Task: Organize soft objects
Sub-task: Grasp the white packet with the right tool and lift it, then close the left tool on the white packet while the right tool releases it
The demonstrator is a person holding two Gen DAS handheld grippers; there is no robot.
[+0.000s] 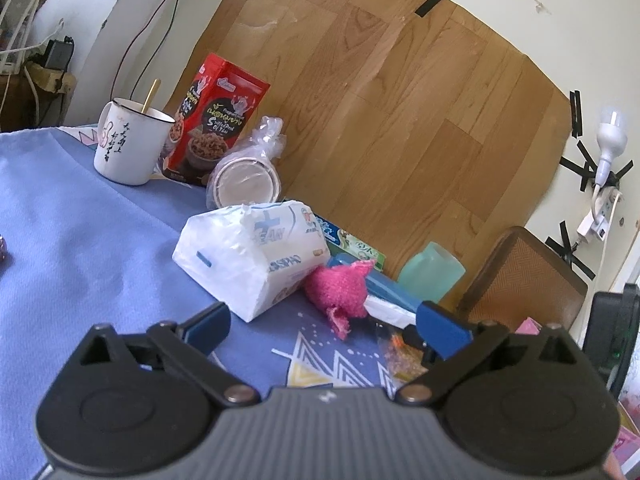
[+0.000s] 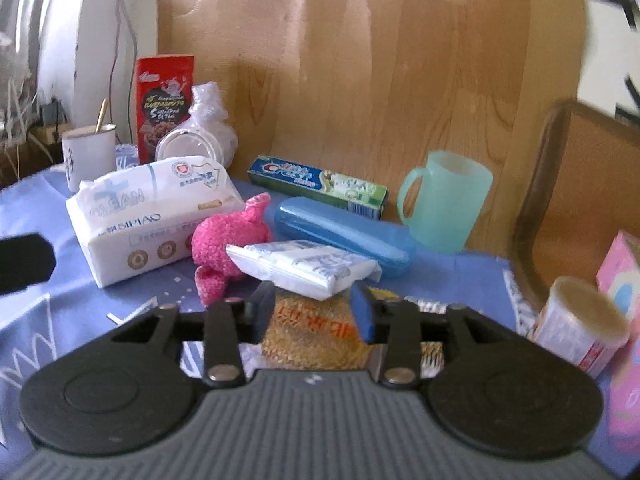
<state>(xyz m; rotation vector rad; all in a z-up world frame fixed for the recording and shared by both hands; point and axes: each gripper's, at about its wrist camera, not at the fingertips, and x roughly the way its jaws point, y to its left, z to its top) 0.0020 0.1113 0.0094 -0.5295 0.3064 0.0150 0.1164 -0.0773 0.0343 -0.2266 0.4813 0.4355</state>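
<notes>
A large white tissue pack lies on the blue cloth. A pink knitted plush lies right of it. A small flat tissue packet rests beside the plush, over a yellow snack packet. My left gripper is open and empty, just short of the plush. My right gripper is open with its fingertips at either side of the small tissue packet's near edge, above the snack packet.
A blue case, toothpaste box and green cup stand behind. A white mug, red box and bagged bowls sit at the back left. A paper roll and pink box are at right.
</notes>
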